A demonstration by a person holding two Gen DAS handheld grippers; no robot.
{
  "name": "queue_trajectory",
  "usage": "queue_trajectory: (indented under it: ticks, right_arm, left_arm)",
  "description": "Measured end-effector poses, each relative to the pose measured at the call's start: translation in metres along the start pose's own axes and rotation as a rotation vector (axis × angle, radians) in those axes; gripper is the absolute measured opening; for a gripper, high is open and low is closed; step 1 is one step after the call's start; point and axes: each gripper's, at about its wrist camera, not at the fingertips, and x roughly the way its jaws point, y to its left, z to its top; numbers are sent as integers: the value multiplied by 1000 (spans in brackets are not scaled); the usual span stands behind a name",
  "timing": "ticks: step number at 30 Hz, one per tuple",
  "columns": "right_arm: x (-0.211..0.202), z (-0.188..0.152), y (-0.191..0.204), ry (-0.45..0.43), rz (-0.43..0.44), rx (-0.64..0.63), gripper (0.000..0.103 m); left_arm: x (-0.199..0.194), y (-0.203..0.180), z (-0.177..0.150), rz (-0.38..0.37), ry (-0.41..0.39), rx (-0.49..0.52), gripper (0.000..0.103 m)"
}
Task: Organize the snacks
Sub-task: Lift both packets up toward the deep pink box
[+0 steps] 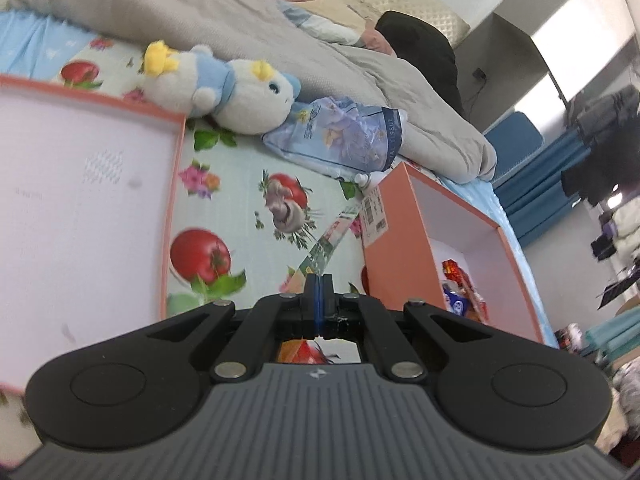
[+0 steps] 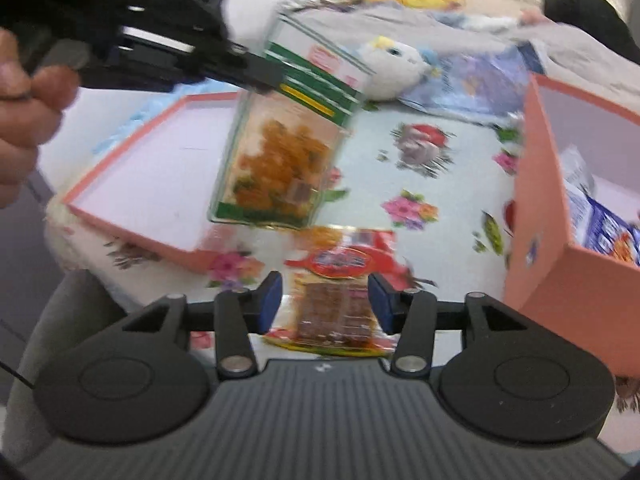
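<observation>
My left gripper (image 1: 318, 280) is shut on the edge of a green snack bag (image 2: 280, 152) with orange pieces, which hangs in the air above the bed; in the right wrist view the left gripper (image 2: 264, 76) pinches the bag's upper left. The bag's thin edge shows in the left wrist view (image 1: 326, 246). My right gripper (image 2: 324, 300) is open, with its fingers on either side of a red snack bag (image 2: 340, 296) lying on the sheet. An orange box (image 2: 560, 264), (image 1: 400, 240) at the right holds snack packets (image 2: 600, 224), (image 1: 460, 292).
The orange box lid (image 1: 80, 208), (image 2: 160, 184) lies open side up at the left. A plush toy (image 1: 224, 88), (image 2: 392, 68) and a tissue pack (image 1: 344, 136) lie behind, against a grey blanket (image 1: 240, 24). The bed edge is near the lid.
</observation>
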Motion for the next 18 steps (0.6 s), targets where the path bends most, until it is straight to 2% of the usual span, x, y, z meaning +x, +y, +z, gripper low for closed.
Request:
queue_trajectory:
  ticks: [2,5,10,18]
  right_arm:
    - [0,-1,10,-9,21,-45,67]
    - [2,-6,23,-15,22,-107,67]
    - [2,-13,33,-61,-97,-213,67]
    - [1,-22,51,-118,-116,-378,66]
  left_arm:
    - [-3,0,-5,-9,4,-36,0]
    - [-3,0,-8,-23,22,-71,0]
    - [0,-6,-11,-28,50,-86,0]
    - [8,-5,-6,-27,66,-141,0]
